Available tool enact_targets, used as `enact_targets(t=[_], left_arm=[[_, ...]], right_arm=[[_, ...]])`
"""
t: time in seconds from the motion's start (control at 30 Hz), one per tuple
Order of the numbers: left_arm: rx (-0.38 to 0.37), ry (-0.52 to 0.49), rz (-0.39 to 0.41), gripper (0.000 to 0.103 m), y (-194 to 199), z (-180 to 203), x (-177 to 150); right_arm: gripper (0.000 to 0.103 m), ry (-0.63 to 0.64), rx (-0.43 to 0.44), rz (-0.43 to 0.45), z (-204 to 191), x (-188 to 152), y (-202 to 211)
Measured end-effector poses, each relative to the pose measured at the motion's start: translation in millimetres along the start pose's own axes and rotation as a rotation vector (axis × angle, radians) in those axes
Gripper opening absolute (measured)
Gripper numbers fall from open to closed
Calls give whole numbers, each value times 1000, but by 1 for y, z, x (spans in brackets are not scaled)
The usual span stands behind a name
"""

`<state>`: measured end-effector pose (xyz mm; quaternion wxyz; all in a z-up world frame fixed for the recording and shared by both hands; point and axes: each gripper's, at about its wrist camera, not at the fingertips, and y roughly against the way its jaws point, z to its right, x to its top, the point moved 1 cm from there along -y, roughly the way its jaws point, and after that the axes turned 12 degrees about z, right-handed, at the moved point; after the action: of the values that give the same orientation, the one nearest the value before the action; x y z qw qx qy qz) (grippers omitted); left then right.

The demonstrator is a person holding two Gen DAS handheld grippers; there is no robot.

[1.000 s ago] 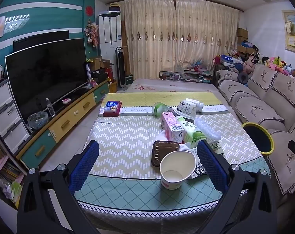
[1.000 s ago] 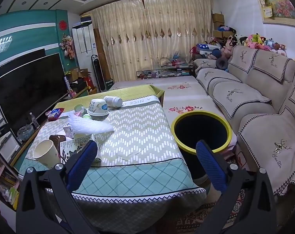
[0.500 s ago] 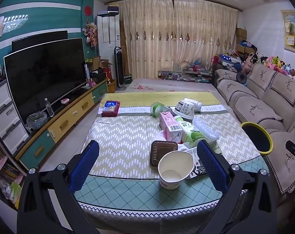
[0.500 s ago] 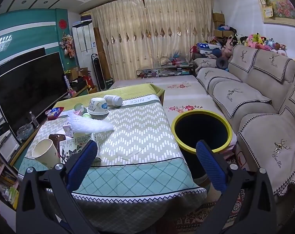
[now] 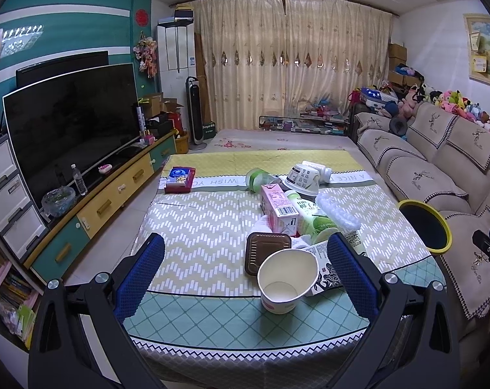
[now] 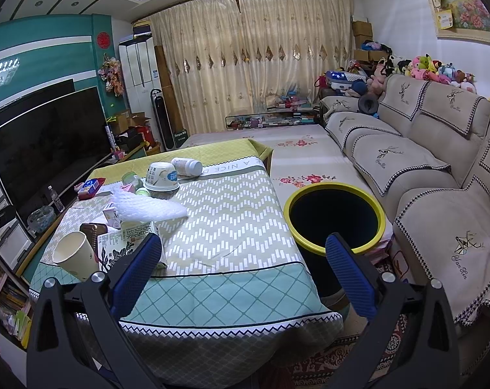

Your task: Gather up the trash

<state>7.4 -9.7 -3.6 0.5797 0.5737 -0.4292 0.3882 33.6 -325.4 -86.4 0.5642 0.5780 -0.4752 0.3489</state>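
both grippers are spread wide and hold nothing. your left gripper [image 5: 245, 259] looks along the table [image 5: 193, 227], and the paper cup [image 5: 288, 280] stands low in the centre of the left wrist frame, a little right of the middle line between the blue pads, mouth tilted toward you. the brown tray [image 5: 267, 249] and the cartons lie just behind it. your right gripper [image 6: 243, 256] points more at the yellow-rimmed bin [image 6: 334, 215], right of centre in its frame, with the cup far at the lower left. so the left hand seems nearer to the cup; i think you go forward and slightly right.
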Motion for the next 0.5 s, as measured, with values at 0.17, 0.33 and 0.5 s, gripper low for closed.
enact_targets(t=[0.17,0.33,0.5], left_arm=[[-2,1,-2,99,0,0,0],[-2,1,-2,99,0,0,0],[-6,-1,-3,99,0,0,-1]], right_arm=[[97,0,-2,-1,0,-1,0],[97,-1,-2,-1,0,-1,-1],[97,-1,-3,-2,0,-1,-1]])
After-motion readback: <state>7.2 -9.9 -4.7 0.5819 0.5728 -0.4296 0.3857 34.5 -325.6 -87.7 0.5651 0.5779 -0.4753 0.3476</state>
